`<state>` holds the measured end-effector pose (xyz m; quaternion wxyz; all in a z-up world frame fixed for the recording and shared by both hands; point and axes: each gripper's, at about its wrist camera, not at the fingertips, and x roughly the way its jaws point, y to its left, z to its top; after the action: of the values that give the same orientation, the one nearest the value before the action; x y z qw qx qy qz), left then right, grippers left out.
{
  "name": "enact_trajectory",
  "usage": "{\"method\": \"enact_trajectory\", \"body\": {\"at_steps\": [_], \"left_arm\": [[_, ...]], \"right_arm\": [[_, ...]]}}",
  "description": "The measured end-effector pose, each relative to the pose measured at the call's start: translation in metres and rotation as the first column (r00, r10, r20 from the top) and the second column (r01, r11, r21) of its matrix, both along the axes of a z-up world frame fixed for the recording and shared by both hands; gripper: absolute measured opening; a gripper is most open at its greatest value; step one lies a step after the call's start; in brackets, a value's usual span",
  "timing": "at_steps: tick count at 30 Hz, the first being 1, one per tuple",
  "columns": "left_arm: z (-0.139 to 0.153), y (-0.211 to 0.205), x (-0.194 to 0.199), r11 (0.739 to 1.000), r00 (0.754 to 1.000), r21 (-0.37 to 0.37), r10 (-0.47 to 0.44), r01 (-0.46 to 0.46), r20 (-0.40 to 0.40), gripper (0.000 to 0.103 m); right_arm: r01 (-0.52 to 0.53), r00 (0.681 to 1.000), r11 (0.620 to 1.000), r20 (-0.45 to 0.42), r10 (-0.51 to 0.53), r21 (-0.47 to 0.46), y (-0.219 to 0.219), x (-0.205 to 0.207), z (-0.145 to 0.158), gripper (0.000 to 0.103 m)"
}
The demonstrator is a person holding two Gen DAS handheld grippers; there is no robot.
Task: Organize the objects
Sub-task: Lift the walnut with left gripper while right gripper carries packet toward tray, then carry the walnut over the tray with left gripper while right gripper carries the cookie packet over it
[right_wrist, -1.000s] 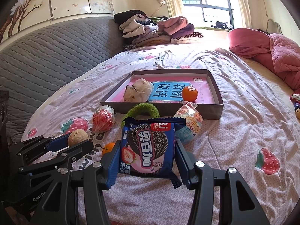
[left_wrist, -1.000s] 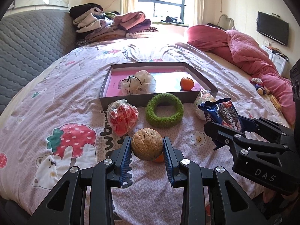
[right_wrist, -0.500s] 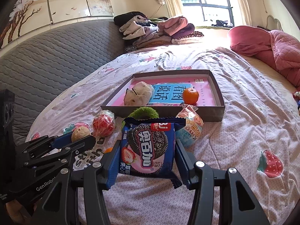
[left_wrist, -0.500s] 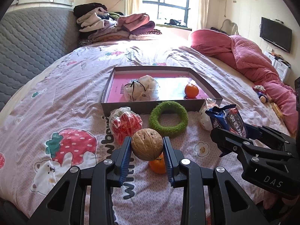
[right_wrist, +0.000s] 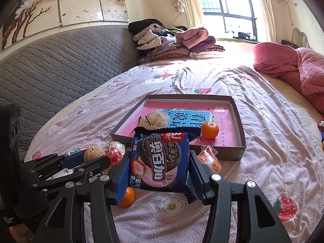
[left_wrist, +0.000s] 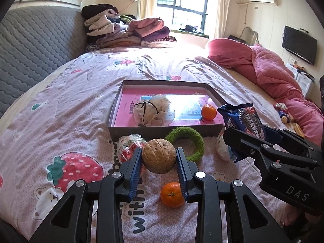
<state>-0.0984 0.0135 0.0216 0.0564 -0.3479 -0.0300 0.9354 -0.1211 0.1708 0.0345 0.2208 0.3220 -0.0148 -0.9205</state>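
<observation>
My left gripper (left_wrist: 159,161) is shut on a walnut (left_wrist: 158,155), held above the bedspread in front of the shallow box (left_wrist: 162,130). My right gripper (right_wrist: 159,174) is shut on a blue cookie packet (right_wrist: 160,160), also raised before the box (right_wrist: 241,129). The box holds a white tied bag (left_wrist: 152,110) and an orange (left_wrist: 208,112). A second orange (left_wrist: 172,194) lies on the bed under the left gripper. A green ring (left_wrist: 187,142), a red wrapped snack (left_wrist: 127,147) and a clear snack bag (right_wrist: 209,159) lie in front of the box.
A grey quilted headboard (left_wrist: 30,46) runs along the left. Folded clothes (left_wrist: 125,30) are piled at the far end. A pink quilt (left_wrist: 273,73) lies on the right side, with small toys (left_wrist: 283,113) near the bed edge.
Both grippers have risen with their loads. The orange under the left gripper has come into full view on the bed.
</observation>
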Motion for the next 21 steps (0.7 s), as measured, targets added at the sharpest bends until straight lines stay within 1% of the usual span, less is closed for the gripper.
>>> {"method": "enact_trajectory", "body": {"at_steps": [11,15,21], "left_arm": [[0.001,-0.004,-0.011,1.0,1.0,0.005,0.01,-0.01,0.008,0.034],[0.003,-0.007,-0.015,1.0,1.0,0.014,0.025,-0.025,0.007,0.034],[0.006,-0.009,-0.024,0.999,1.0,0.017,0.027,-0.027,0.006,0.034]], "right_arm": [[-0.018,0.999,1.0,-0.049,0.019,0.012,-0.012,-0.02,0.017,0.054],[-0.031,0.998,0.999,-0.062,0.032,0.015,-0.015,-0.022,0.019,0.054],[-0.036,0.998,0.999,-0.051,0.037,0.019,-0.016,-0.03,0.016,0.054]]}}
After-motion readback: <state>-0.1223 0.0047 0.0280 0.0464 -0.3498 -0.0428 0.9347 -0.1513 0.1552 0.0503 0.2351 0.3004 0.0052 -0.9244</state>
